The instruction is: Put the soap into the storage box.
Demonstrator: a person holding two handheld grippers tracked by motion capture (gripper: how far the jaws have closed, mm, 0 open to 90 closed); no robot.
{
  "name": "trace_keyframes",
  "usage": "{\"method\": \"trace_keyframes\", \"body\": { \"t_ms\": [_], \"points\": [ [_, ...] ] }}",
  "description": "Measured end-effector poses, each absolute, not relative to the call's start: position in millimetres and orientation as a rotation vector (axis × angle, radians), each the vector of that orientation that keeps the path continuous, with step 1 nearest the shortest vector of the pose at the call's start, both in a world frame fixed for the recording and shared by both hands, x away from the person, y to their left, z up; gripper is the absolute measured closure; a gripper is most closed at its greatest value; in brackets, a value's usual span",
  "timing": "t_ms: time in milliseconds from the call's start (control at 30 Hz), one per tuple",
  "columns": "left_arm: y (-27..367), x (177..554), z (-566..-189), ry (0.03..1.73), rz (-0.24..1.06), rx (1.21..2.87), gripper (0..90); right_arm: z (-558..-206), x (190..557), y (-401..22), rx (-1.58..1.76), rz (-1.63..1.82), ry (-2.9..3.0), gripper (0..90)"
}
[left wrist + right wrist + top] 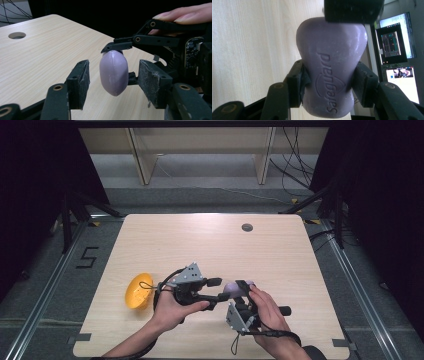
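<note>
Right gripper [242, 288] fingers clamped on purple soap bar [114, 72], left gripper [113, 83] fingers spread wide either side, above bench [210, 245]

soap bar [331, 72] top behind jaw, monitors [398, 52] blurred

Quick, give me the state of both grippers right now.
Left gripper: open, fingers either side of the purple soap bar, not touching it.
Right gripper: shut on the soap bar, held above the table.
</note>
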State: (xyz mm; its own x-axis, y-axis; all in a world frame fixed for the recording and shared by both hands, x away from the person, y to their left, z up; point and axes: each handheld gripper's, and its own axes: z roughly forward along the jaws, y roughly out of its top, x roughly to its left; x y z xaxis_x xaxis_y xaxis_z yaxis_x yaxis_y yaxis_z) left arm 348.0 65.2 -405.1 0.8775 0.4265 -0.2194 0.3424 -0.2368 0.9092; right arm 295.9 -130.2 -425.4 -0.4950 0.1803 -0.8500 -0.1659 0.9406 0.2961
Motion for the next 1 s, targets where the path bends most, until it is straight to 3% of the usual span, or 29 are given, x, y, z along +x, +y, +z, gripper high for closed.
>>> {"method": "trace_keyframes", "body": {
  "t_ms": [1000],
  "points": [
    [48.2, 359.6, -415.2, 0.585, 0.002, 1.890, 57.7, -420.7, 294.8, -125.9, -0.030, 0.417, 2.017, 50.3]
  ]
}}
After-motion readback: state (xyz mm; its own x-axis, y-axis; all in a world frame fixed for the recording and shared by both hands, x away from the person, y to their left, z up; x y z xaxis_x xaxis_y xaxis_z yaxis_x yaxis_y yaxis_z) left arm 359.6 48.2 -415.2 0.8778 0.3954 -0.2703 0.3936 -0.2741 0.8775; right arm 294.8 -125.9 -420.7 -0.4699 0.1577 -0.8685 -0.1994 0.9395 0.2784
